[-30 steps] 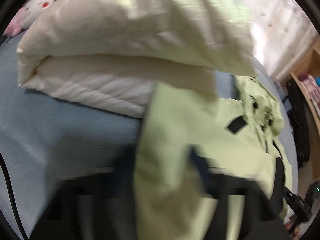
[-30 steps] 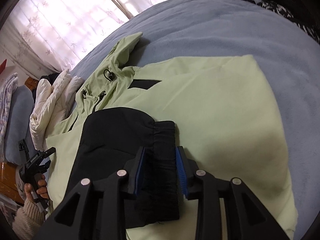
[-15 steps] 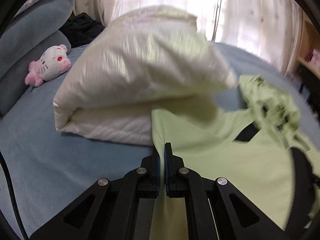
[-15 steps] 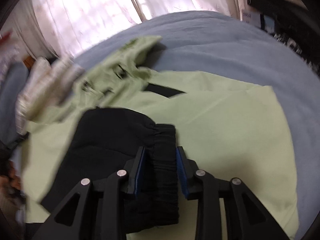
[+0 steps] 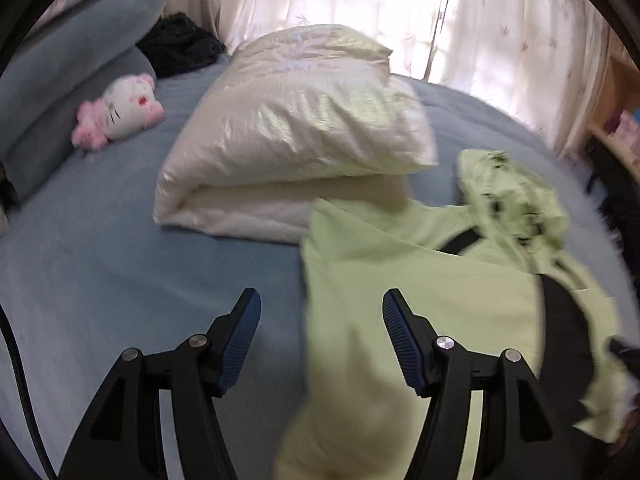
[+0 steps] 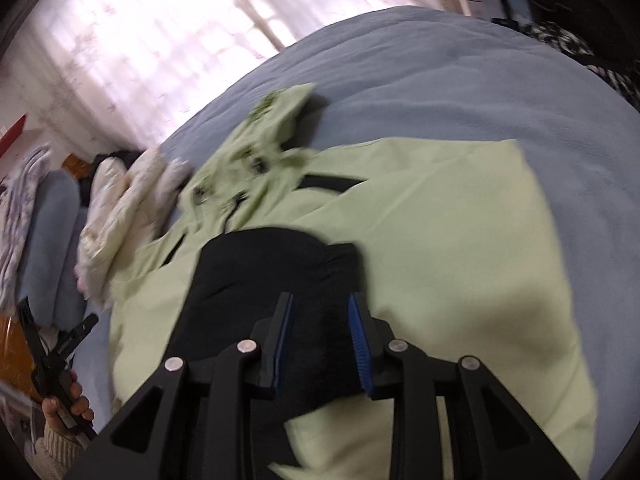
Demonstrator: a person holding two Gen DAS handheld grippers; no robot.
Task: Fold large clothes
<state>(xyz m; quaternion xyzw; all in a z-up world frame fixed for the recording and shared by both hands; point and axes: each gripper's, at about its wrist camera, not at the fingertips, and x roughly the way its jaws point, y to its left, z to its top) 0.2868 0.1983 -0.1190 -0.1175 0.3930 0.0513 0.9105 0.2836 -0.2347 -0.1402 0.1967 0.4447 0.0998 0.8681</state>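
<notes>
The green jacket (image 5: 460,300) lies spread on the blue bed (image 5: 120,280), body flat, hood toward one o'clock, its left edge just beside the cream duvet (image 5: 296,136), which sits folded at twelve, out of my folding area. My left gripper (image 5: 320,340) has just been opening: its fingers stand wide, pads pressing nothing, though a loose green fold hangs between them, so I judge that side released. My right gripper (image 6: 320,332) is narrowed onto the black cuff (image 6: 316,280), fingers pinching it so I can lay the sleeve across the body.
</notes>
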